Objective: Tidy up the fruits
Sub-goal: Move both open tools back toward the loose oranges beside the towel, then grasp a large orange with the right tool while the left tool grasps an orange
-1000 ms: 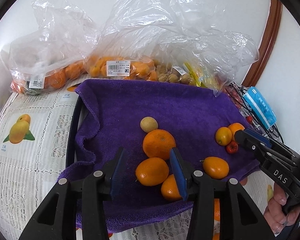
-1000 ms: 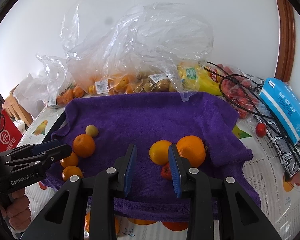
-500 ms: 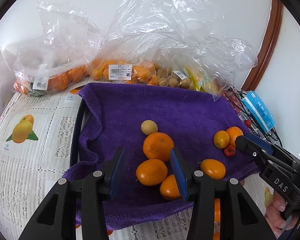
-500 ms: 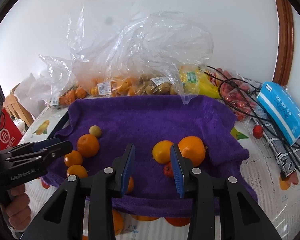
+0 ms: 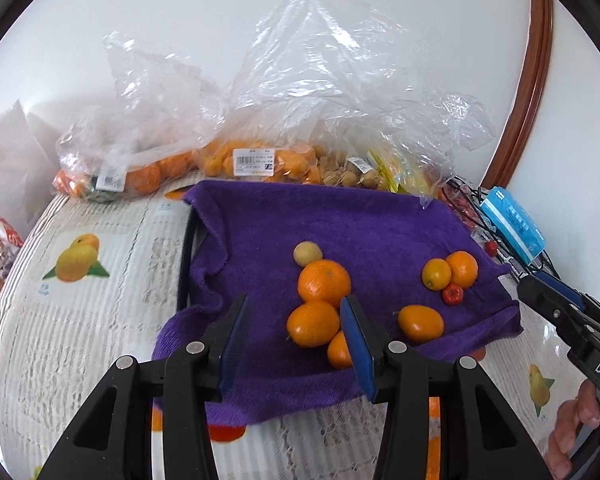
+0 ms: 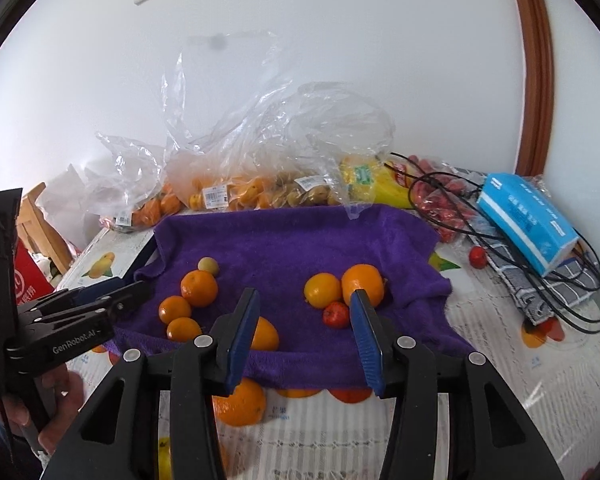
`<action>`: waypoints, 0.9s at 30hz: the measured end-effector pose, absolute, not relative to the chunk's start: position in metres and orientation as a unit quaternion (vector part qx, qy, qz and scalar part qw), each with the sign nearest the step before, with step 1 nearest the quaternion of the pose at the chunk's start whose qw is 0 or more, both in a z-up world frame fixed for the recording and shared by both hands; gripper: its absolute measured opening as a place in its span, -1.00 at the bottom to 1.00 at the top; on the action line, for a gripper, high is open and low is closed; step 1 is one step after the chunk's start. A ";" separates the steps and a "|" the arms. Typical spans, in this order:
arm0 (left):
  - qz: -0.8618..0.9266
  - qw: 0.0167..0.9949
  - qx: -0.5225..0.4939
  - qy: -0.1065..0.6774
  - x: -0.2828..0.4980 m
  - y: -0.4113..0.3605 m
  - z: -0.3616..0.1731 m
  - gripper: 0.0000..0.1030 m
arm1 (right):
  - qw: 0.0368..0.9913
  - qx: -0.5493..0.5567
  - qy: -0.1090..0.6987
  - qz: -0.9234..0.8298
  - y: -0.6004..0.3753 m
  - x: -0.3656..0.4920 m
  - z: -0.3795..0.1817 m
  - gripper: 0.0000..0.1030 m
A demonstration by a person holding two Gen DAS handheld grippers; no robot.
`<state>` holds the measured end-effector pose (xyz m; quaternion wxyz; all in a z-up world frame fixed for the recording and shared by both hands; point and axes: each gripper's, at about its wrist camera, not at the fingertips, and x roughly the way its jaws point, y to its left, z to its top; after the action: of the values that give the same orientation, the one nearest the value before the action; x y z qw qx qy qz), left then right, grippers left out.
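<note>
We look across a table under a fruit-print lace cloth (image 5: pixel 80 320), where a purple towel (image 5: pixel 340 220) carries the loose fruit and clear plastic bags (image 5: pixel 300 92) of more citrus slump against the wall behind. On the towel we count two clusters: to our left a large orange (image 5: pixel 324 283) touching a pale round fruit (image 5: pixel 307 253) and two smaller oranges (image 5: pixel 313 323), and to our right a lemon-yellow citrus (image 6: pixel 322 289) pressed against another orange (image 6: pixel 363 284) with a small red fruit (image 6: pixel 336 314) at their feet. An oval orange fruit (image 5: pixel 421 323) lies alone between the clusters, near the towel's front edge. Our left gripper (image 5: pixel 296 344) hovers above the left cluster with its blue pads spread wide and nothing between them; our right gripper (image 6: pixel 306 334) hangs likewise apart and empty over the front of the towel. We judge the sorting barely begun. The risks look plain: round fruit on a soft, rumpled towel may roll off the front edge if nudged, touching neighbours may scatter when one is pinched, and the small red fruit could bruise or slip under a hard squeeze.
</note>
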<state>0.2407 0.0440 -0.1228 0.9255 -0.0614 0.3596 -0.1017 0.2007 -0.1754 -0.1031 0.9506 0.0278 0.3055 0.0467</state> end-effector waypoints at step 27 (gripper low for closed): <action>-0.097 0.918 -0.081 0.377 0.187 0.098 -0.146 -0.07 | 0.903 0.019 0.419 0.091 -0.105 0.148 -0.183 -0.16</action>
<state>0.1868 0.0982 -0.1464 0.9176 -0.0815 0.3767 -0.0971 0.1482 -0.1050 -0.1827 0.9030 0.0189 0.4195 0.0908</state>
